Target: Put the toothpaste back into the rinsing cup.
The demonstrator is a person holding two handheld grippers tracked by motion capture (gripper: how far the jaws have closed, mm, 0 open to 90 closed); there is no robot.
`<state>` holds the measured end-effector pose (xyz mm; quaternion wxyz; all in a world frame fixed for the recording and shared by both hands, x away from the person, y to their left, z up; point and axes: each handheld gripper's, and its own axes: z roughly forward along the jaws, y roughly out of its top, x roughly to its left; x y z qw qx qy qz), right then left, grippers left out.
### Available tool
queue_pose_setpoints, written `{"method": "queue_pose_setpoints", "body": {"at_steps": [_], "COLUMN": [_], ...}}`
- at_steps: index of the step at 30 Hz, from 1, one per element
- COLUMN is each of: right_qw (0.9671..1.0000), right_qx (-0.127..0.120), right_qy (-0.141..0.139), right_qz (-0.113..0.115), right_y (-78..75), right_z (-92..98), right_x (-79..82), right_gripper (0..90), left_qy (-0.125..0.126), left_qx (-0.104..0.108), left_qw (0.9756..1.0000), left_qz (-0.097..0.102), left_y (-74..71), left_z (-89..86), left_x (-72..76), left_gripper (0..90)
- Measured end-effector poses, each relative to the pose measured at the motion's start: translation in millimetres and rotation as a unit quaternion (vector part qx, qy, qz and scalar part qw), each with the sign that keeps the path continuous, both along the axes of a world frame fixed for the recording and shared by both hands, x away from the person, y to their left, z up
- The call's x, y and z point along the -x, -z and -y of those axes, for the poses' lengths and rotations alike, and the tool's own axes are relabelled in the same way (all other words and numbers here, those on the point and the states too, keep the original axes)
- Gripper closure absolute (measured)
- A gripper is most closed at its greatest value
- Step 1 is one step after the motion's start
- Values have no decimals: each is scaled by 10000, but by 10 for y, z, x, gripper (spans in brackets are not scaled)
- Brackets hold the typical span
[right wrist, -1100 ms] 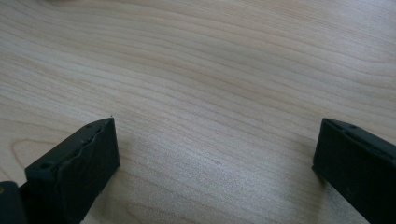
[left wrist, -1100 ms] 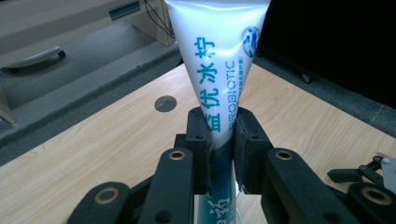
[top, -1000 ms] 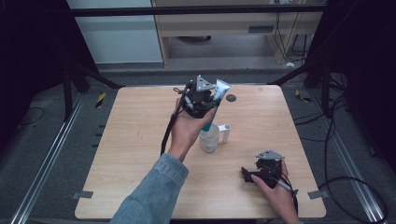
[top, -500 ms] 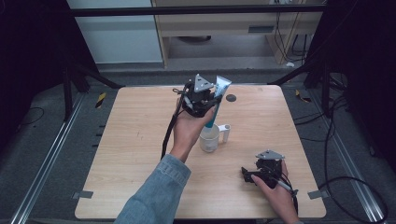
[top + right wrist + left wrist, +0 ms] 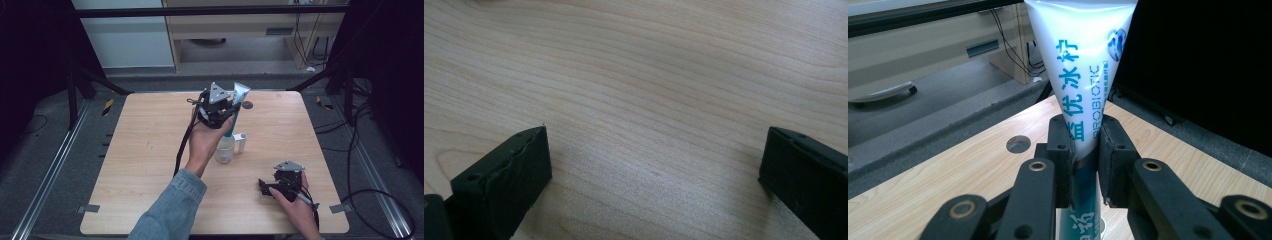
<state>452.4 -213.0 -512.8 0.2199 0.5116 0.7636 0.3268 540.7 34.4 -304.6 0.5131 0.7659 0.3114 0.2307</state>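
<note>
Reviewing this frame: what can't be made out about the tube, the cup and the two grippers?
- Tube: its lower end is hidden behind the left gripper in the left gripper view; its crimped top is cut off by the upper edge.
- Cup: high view, partly covered by the hand; contents too small to tell.
- Right gripper: jaws wide apart over bare table; its body is cut off by the bottom edge.

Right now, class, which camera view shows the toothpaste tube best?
The left gripper view: the toothpaste tube looms close, its print readable, pinched between the fingers. The high view shows it small, upright above a cup. The right gripper view faces bare table.
</note>
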Motion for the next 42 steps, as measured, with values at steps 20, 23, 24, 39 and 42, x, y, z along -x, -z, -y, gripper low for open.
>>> {"method": "queue_pose_setpoints", "body": {"at_steps": [20,23,24,39,42], "right_qw": [10000,10000,10000,10000,10000], "right_qx": [0,-4,-2,-6,-7], "right_qy": [1,1,1,-3,-2], "right_qz": [-2,-6,-5,1,0], "right_y": [-2,-2,-2,0,0], "right_z": [0,0,0,0,0], "right_x": [1,1,1,0,0], "right_gripper": [4,4,4,4,4], "left_qy": [-130,-121,-121,-199,-199], "left_qx": [170,181,181,107,105], "left_qw": [9997,9997,9997,9997,9997], "left_qz": [107,74,74,58,34], "left_y": [241,280,280,550,596], "left_z": [-47,-51,-51,-64,-67], "left_x": [-4,-21,-21,-44,-51], "left_gripper": [776,776,776,776,776]}}
